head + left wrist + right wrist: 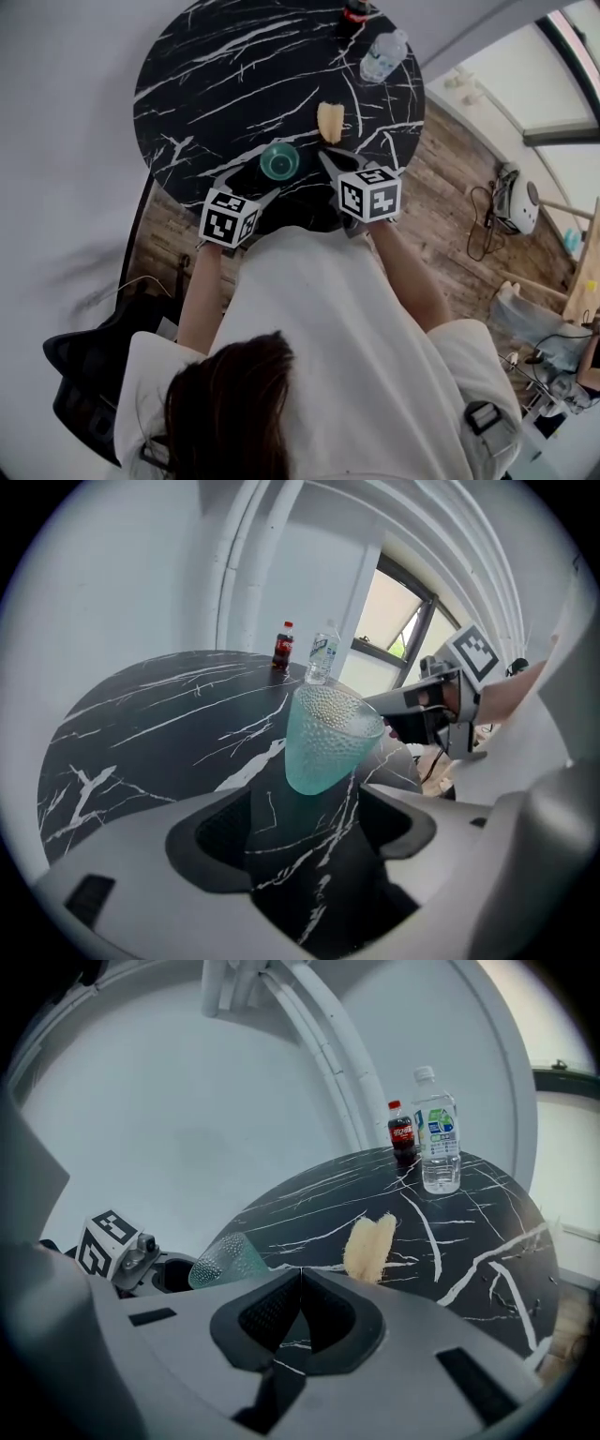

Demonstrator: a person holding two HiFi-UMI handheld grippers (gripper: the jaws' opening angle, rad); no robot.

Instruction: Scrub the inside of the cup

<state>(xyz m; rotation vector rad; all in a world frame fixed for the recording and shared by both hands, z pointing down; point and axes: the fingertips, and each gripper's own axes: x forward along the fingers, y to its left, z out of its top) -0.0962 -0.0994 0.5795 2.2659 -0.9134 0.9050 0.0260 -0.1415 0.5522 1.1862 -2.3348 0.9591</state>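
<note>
Head view, stock on my round black marbled desk (pixel 216 84): one teal dimpled cup (pixel 279 160), near the front edge. One yellow sponge (pixel 329 122), just beyond the cup to its right. Two bottles, well beyond the cup at the far rim: one clear water bottle (pixel 383 56) and one dark cola bottle (pixel 355 13), its top cut off. Bare desk lies left of the cup. My left tongs (pixel 305 808) gape wide, the cup's base at their tips, pads clear of it. My right tongs (pixel 298 1274) are pressed together, empty, right of the cup.

I see a smooth black marble-look table (pixel 206 84), a translucent teal cup (pixel 328 738) with dimpled walls, and a rough, porous yellow sponge (pixel 329 122).
</note>
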